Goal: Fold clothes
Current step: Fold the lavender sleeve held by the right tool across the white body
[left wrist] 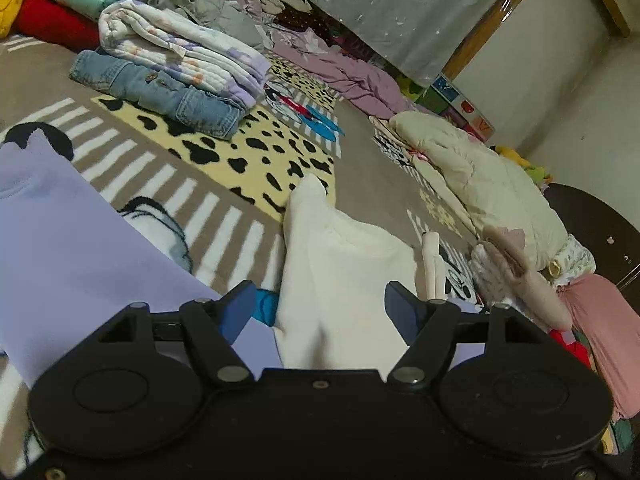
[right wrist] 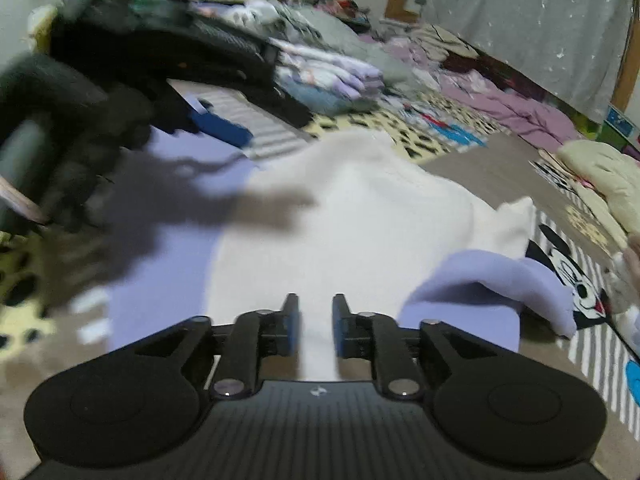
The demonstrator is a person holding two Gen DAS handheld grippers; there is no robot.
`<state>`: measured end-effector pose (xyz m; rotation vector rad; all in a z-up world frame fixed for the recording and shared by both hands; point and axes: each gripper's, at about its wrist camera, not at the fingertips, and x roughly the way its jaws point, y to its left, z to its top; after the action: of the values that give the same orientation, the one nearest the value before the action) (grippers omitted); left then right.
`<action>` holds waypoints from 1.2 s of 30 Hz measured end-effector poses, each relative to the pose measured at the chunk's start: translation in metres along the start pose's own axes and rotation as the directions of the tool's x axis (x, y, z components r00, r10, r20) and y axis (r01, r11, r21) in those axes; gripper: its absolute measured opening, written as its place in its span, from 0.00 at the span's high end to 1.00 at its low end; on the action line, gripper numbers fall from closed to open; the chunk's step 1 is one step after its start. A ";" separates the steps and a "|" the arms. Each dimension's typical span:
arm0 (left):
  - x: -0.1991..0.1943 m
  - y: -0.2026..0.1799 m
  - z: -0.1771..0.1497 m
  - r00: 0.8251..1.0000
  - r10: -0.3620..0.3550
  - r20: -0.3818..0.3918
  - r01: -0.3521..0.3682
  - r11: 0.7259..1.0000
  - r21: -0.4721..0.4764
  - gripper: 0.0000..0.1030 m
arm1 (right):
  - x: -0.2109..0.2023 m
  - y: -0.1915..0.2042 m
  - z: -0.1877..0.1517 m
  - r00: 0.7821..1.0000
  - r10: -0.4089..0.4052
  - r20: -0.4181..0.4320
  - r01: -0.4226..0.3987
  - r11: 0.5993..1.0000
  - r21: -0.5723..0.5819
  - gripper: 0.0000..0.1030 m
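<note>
White fleece and lavender jersey make up the garment being folded: the white panel [right wrist: 352, 216] fills the centre of the right wrist view, with the lavender body [right wrist: 180, 168] spreading to its left and a lavender sleeve [right wrist: 492, 280] curled over at the lower right. It lies on a patterned blanket [left wrist: 248, 148] among stacked clothes, with a folded denim piece [left wrist: 160, 96] and a quilted bundle [left wrist: 180, 48] in the upper left of the left wrist view.

In the left wrist view the left gripper [left wrist: 320, 304] stands with its blue pads wide apart at the bottom centre; white cloth rises between them, but neither pad presses on it. The right gripper [right wrist: 316, 320] has its jaws drawn close with a narrow gap, and white cloth shows through that gap; whether the pads actually pinch it I cannot tell, because the view is blurred.

To do this step well, I judge that each gripper should take a clean edge, not a bunched middle: seize the curled sleeve near its cuff, lift only enough to clear the panel, and lay it flat across the body. Keep the other gripper pinning the fabric so that it does not drag. Loose fleece may slip or fold double, so smooth it before the next fold.
</note>
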<state>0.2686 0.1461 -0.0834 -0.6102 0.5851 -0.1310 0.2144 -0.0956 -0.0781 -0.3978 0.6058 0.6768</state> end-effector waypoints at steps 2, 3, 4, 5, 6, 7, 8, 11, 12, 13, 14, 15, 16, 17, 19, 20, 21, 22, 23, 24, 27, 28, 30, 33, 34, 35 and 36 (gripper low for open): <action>0.000 0.001 0.001 1.000 -0.014 -0.002 0.014 1.000 -0.011 0.32 | -0.017 -0.016 0.000 0.998 0.030 0.048 -0.035 0.994 0.106 0.80; 0.001 0.001 0.001 1.000 -0.020 -0.002 0.020 1.000 -0.015 0.32 | -0.026 -0.034 -0.003 0.997 0.022 0.079 -0.037 0.980 0.196 0.80; 0.001 0.001 0.002 1.000 -0.025 -0.002 0.025 1.000 -0.019 0.32 | -0.034 -0.054 -0.007 0.994 0.009 0.109 -0.040 0.957 0.287 0.80; 0.002 0.001 0.001 0.999 -0.032 -0.004 0.032 0.999 -0.021 0.32 | -0.041 -0.071 -0.011 0.993 -0.015 0.120 -0.030 0.929 0.368 0.79; 0.003 0.001 0.001 0.999 -0.036 -0.006 0.036 0.999 -0.021 0.32 | -0.040 -0.098 -0.019 0.992 -0.047 0.121 -0.017 0.875 0.484 0.79; 0.004 0.000 0.001 0.999 -0.038 -0.008 0.038 0.999 -0.018 0.32 | -0.040 -0.125 -0.028 0.990 -0.079 0.116 -0.005 0.804 0.594 0.76; 0.004 0.000 0.000 0.999 -0.039 -0.009 0.039 0.999 -0.016 0.32 | -0.037 -0.148 -0.038 0.988 -0.094 0.122 -0.015 0.730 0.683 0.75; 0.006 0.000 -0.001 0.999 -0.038 -0.013 0.038 0.999 -0.011 0.32 | -0.021 -0.207 -0.069 0.982 -0.104 0.156 -0.094 0.446 0.890 0.64; 0.006 0.001 -0.001 0.999 -0.036 -0.013 0.036 0.999 -0.011 0.32 | -0.013 -0.220 -0.077 0.980 -0.104 0.168 -0.119 0.373 0.920 0.58; 0.007 0.001 -0.001 0.999 -0.034 -0.014 0.034 0.999 -0.012 0.32 | -0.004 -0.228 -0.083 0.978 -0.111 0.174 -0.133 0.310 0.941 0.56; 0.007 0.002 -0.001 0.999 -0.032 -0.015 0.032 0.999 -0.013 0.32 | 0.005 -0.236 -0.089 0.977 -0.118 0.179 -0.146 0.246 0.958 0.56; 0.007 0.003 -0.002 0.999 -0.029 -0.015 0.029 0.999 -0.014 0.32 | 0.014 -0.243 -0.095 0.975 -0.126 0.184 -0.159 0.182 0.970 0.56; 0.008 0.003 -0.002 1.000 -0.026 -0.016 0.026 1.000 -0.013 0.32 | 0.022 -0.247 -0.100 0.970 -0.123 0.209 -0.193 0.132 0.972 0.64; 0.009 0.004 -0.002 1.000 -0.025 -0.018 0.024 1.000 -0.013 0.32 | 0.030 -0.251 -0.105 0.964 -0.119 0.236 -0.227 0.083 0.970 0.78; 0.009 0.004 -0.002 1.000 -0.025 -0.020 0.024 1.000 -0.015 0.32 | 0.028 -0.252 -0.106 0.959 -0.164 0.233 -0.224 0.068 0.972 0.95; 0.009 0.004 -0.003 0.999 -0.026 -0.020 0.025 1.000 -0.015 0.32 | 0.027 -0.253 -0.107 0.955 -0.187 0.230 -0.222 0.062 0.973 0.95; 0.009 0.003 -0.003 0.999 -0.027 -0.020 0.027 1.000 -0.015 0.32 | 0.014 -0.251 -0.105 0.946 -0.220 0.239 -0.225 0.084 0.971 0.95; 0.009 0.002 -0.003 0.999 -0.028 -0.021 0.028 0.999 -0.015 0.32 | 0.001 -0.248 -0.102 0.935 -0.254 0.249 -0.228 0.108 0.968 0.95; 0.008 0.002 -0.003 0.999 -0.031 -0.021 0.031 0.999 -0.016 0.32 | -0.013 -0.245 -0.099 0.922 -0.287 0.260 -0.230 0.132 0.964 0.95; 0.008 0.002 -0.003 0.999 -0.034 -0.021 0.034 0.999 -0.018 0.32 | -0.030 -0.241 -0.097 0.909 -0.320 0.267 -0.225 0.164 0.961 0.95; 0.006 0.000 -0.004 0.999 -0.043 -0.020 0.042 0.999 -0.020 0.32 | -0.086 -0.229 -0.101 0.859 -0.429 0.280 -0.197 0.226 0.954 0.95; 0.006 0.000 -0.004 0.999 -0.045 -0.021 0.045 0.999 -0.021 0.32 | -0.104 -0.226 -0.104 0.841 -0.466 0.274 -0.182 0.232 0.955 0.95; 0.005 -0.001 -0.005 0.999 -0.047 -0.023 0.047 0.999 -0.023 0.32 | -0.131 -0.225 -0.107 0.810 -0.533 0.245 -0.131 0.243 0.961 0.95; 0.006 -0.002 -0.006 0.999 -0.047 -0.027 0.046 0.999 -0.025 0.32 | -0.165 -0.224 -0.109 0.771 -0.609 0.185 -0.031 0.255 0.966 0.95; 0.007 -0.001 -0.006 0.998 -0.047 -0.028 0.047 0.999 -0.025 0.32 | -0.173 -0.224 -0.106 0.765 -0.624 0.155 0.011 0.254 0.967 0.95; 0.007 -0.001 -0.006 0.998 -0.048 -0.030 0.048 0.999 -0.024 0.32 | -0.174 -0.224 -0.102 0.763 -0.634 0.127 0.047 0.250 0.967 0.95; 0.008 -0.001 -0.006 0.998 -0.049 -0.032 0.048 0.999 -0.022 0.32 | -0.174 -0.227 -0.097 0.762 -0.639 0.101 0.085 0.254 0.964 0.95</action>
<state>0.2718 0.1401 -0.0902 -0.6444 0.6039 -0.1810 0.2241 -0.3886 -0.0078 0.7413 0.2837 -0.1714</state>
